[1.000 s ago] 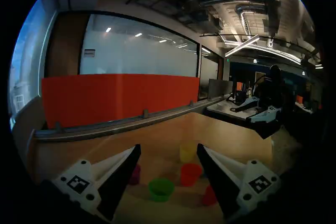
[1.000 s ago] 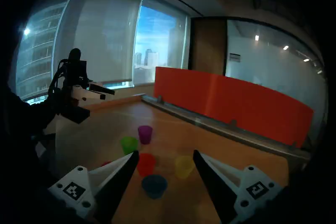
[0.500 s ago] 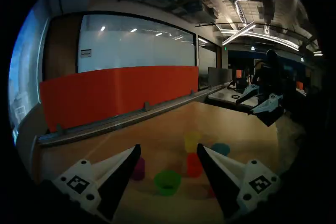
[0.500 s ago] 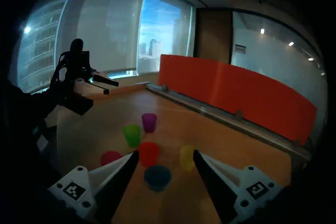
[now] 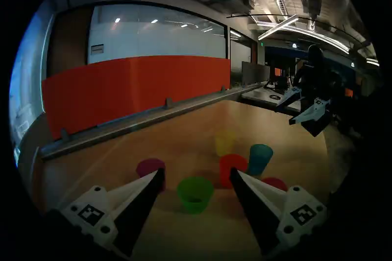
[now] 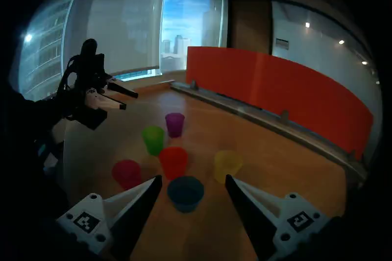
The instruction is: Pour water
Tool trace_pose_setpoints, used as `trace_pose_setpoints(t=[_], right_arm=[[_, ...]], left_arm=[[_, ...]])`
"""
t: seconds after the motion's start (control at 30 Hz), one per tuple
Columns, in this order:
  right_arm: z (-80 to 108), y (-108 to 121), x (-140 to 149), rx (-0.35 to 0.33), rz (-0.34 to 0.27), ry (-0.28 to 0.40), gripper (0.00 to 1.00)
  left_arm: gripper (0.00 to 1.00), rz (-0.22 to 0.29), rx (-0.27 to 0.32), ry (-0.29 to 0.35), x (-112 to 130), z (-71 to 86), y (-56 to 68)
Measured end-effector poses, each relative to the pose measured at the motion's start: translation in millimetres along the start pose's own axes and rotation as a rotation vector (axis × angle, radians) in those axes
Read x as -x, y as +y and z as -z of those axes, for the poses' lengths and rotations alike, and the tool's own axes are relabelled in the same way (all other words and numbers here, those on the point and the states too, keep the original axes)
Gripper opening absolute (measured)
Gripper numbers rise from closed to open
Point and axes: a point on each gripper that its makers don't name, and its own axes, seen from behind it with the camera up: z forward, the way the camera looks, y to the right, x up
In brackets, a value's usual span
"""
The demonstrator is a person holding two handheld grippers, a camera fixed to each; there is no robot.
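Green cup (image 5: pixel 195 193) nearer now, free before left gripper (image 5: pixel 195 172), jaws wide

Tan wooden counter (image 6: pixel 274 163); purple cup (image 6: pixel 175 124), green cup (image 6: pixel 153 139), red cup (image 6: pixel 173 161), yellow cup (image 6: pixel 228 165), teal cup (image 6: pixel 185 193), pink cup (image 6: pixel 126 173). Orange-red panel (image 6: pixel 274 82). Black fingers (image 6: pixel 142 207) on white bases (image 6: pixel 279 208) with black-and-white square markers (image 6: pixel 86 223)

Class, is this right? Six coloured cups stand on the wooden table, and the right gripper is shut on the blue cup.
One mistake: the right gripper is open, not shut on the blue cup. The cup stands untouched on the table, seen between the gripper's fingers in the right gripper view. The rest of the statement is correct.
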Motion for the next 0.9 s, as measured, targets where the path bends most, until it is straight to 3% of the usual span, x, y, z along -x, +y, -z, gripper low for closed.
trace_pose_setpoints(t=[0.4,0.67,0.9], right_arm=[[-21.5,-4,44,-0.009,-0.001,-0.070,1.00],[-31.6,-5,59,-0.017,-0.018,-0.089,1.00],[-39.3,-7,67,-0.029,-0.034,-0.094,1.00]], left_arm=[[1.00,0.008,0.013,-0.065,43,-17.0,0.7],[1.00,-0.016,0.028,-0.111,67,-25.1,7.9],[1.00,-0.013,0.029,-0.140,80,-32.5,6.3]])
